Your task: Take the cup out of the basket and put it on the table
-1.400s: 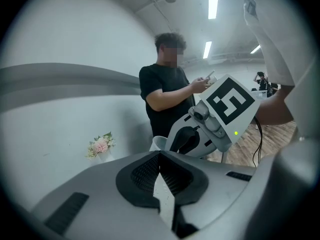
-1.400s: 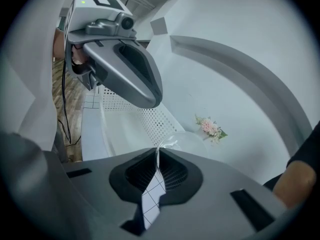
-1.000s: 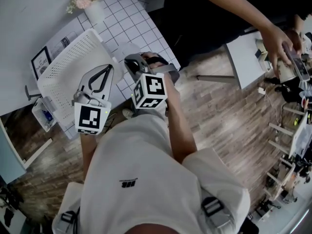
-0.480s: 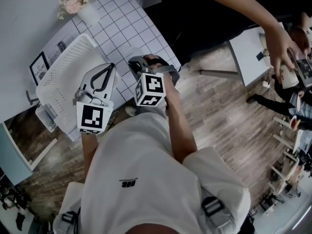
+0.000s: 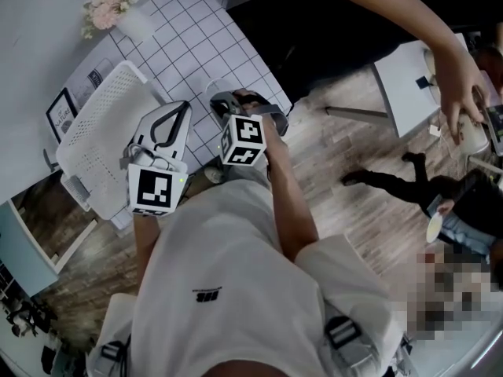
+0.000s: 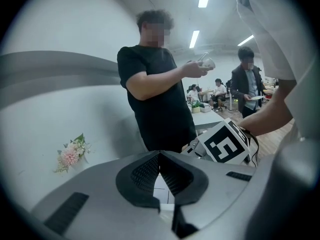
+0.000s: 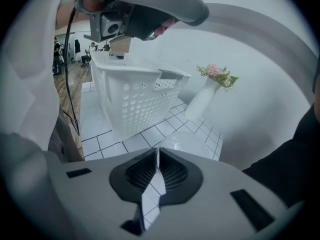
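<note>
Right gripper view: right claw pinches a clear, thin-walled cup by its rim.

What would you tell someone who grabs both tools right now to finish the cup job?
Left tool: shut, empty, close by the white basket.
Right tool: shut on the rim of the clear cup.
Where things are: the cup is out of the basket, low over the checked table, beside the basket. I can't tell if its base touches yet.
Done: cup is out of the basket.
Left to do: set it down upright, open the right tool, pull away.
</note>
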A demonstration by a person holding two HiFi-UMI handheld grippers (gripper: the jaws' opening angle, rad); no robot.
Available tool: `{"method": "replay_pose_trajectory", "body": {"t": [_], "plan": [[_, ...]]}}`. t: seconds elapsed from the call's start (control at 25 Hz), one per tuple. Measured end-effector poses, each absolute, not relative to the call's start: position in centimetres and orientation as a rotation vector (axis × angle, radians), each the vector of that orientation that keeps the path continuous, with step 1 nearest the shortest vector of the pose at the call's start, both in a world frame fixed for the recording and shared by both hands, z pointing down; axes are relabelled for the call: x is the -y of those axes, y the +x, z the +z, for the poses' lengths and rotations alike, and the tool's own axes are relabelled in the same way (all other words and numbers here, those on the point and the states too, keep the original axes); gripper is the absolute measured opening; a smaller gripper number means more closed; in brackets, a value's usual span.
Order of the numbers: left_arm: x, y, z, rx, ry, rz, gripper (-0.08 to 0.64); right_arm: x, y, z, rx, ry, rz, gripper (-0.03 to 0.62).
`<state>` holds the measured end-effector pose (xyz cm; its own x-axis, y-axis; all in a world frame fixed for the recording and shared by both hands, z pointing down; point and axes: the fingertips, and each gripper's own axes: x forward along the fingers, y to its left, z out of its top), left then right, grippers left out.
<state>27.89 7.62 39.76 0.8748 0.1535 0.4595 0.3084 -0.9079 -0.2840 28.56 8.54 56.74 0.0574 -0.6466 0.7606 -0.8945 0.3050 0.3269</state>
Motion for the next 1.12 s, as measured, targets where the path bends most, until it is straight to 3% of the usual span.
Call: {"method": "replay_pose_trajectory", "body": {"t": [1.12], "plan": [[-8.6,30.4,41.7,0.415,-2.62,-0.698,0.009,-9.8,30.2,63.9,1.737,1.44,0.453,0.025]]}}
